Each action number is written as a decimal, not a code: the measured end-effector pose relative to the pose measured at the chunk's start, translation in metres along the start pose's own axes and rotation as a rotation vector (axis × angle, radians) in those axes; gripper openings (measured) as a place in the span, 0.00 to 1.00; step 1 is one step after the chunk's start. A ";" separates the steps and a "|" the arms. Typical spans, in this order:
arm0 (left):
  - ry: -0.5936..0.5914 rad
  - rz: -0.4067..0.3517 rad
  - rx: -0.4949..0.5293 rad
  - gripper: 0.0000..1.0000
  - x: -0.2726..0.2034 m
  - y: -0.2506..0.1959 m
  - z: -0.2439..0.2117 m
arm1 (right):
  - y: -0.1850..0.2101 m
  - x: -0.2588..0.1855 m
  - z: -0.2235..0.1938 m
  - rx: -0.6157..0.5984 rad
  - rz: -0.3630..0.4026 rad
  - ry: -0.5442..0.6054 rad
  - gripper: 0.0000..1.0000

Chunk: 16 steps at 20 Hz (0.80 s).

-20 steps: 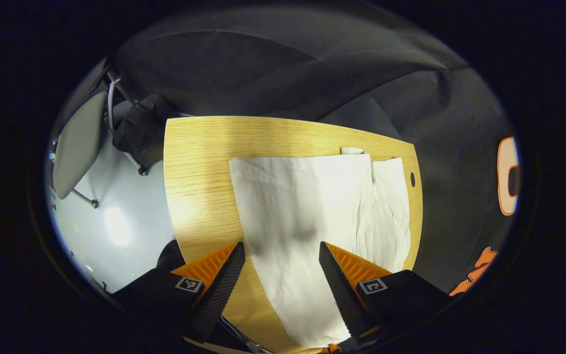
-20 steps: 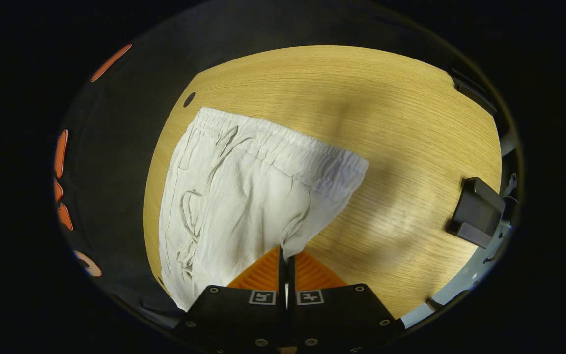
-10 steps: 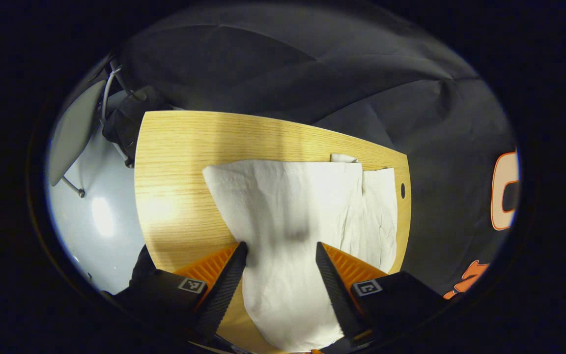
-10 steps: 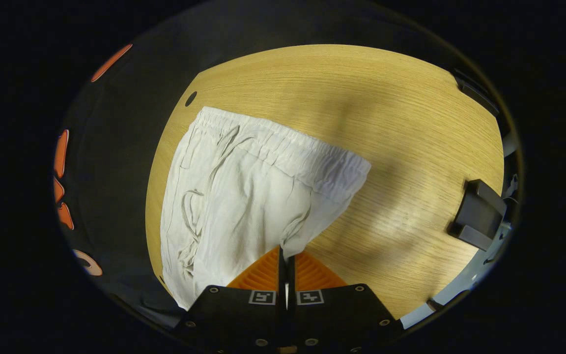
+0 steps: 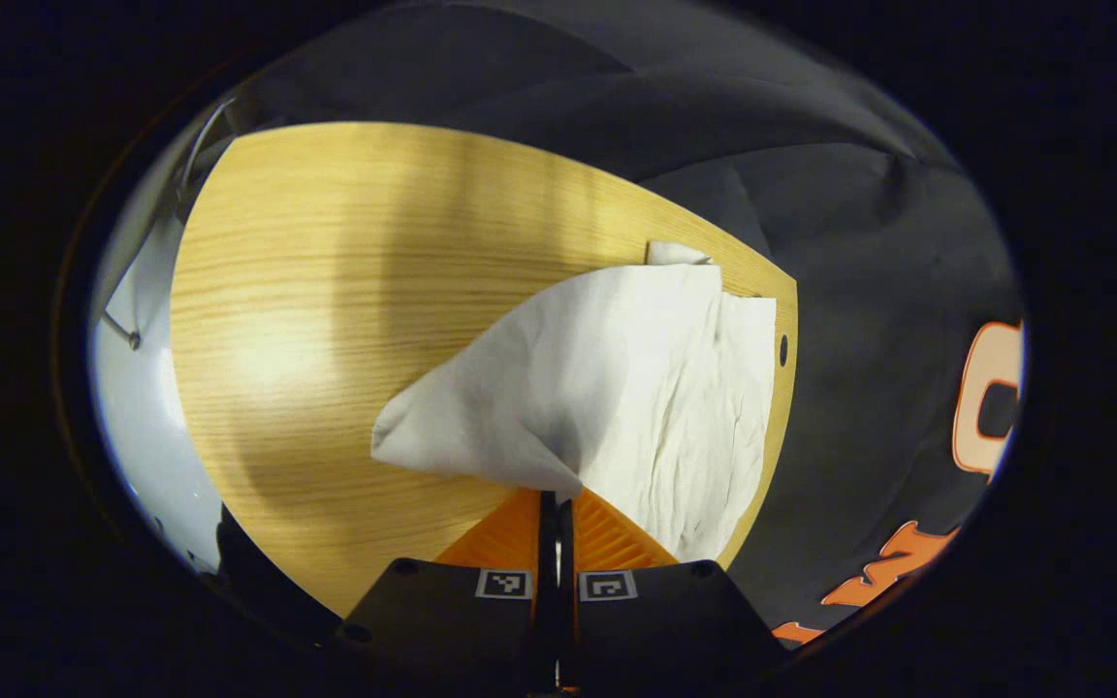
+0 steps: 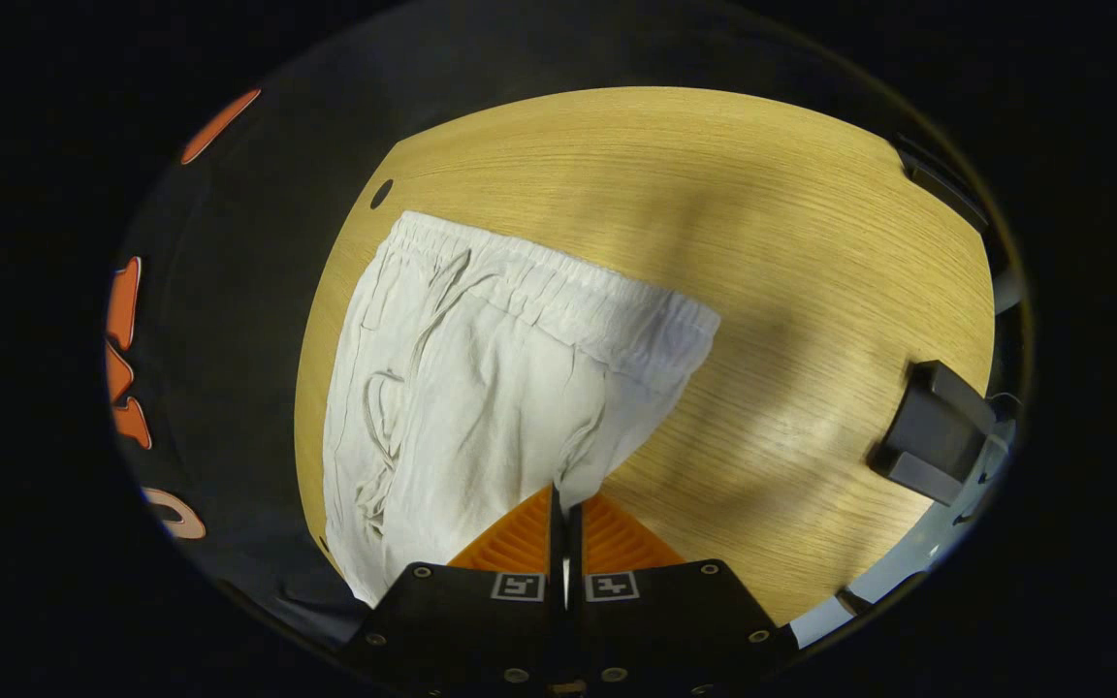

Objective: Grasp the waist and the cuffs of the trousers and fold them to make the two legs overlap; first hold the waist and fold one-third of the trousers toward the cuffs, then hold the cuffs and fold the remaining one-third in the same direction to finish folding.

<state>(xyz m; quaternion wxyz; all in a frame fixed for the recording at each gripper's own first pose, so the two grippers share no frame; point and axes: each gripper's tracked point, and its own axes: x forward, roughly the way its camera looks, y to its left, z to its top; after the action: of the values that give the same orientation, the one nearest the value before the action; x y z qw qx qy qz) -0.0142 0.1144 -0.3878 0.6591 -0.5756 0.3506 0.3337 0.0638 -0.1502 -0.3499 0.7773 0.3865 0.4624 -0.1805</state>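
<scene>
The wooden table (image 5: 326, 291) spreads wide under both my claws, pale grain with a soft glare on it, and the black cloth wall (image 5: 714, 126) hangs behind its far edge. In the right gripper view the same table (image 6: 762, 213) runs off to the right, where a dark block-shaped thing (image 6: 932, 431) sits at its edge; I cannot tell what it is.

The white trousers (image 5: 636, 388) lie toward the table's right side in the left gripper view, near the edge with a small round hole (image 5: 782, 350) in the wood. Their near end is drawn up into a peak that runs into my left claw (image 5: 556, 499), which is clenched on that cloth, both fingers pressed together with the fabric pinched between them.

In the right gripper view the trousers (image 6: 481, 388) lie flat with the gathered waistband (image 6: 568, 291) at the far end and a drawstring (image 6: 394, 407) looping down the left part. My right claw (image 6: 565, 496) is clamped on the near edge of the cloth, fingers closed tight on it.
</scene>
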 end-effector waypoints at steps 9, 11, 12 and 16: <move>-0.094 -0.081 0.101 0.04 -0.057 -0.075 -0.005 | 0.060 -0.047 0.026 0.028 0.199 0.030 0.01; -0.100 -0.090 0.110 0.04 -0.060 -0.096 -0.004 | 0.081 -0.051 0.034 0.004 0.225 0.030 0.01; -0.101 -0.099 0.116 0.04 -0.061 -0.105 -0.002 | 0.093 -0.050 0.036 -0.009 0.235 0.030 0.01; -0.093 -0.115 0.121 0.04 -0.048 -0.149 0.008 | 0.130 -0.044 0.053 -0.014 0.253 0.017 0.01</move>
<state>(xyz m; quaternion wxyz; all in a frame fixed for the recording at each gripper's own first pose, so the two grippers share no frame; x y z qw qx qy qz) 0.0868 0.1040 -0.2684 0.7265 -0.5376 0.3055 0.2998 0.1552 -0.1122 -0.2416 0.7927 0.4376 0.4178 -0.0746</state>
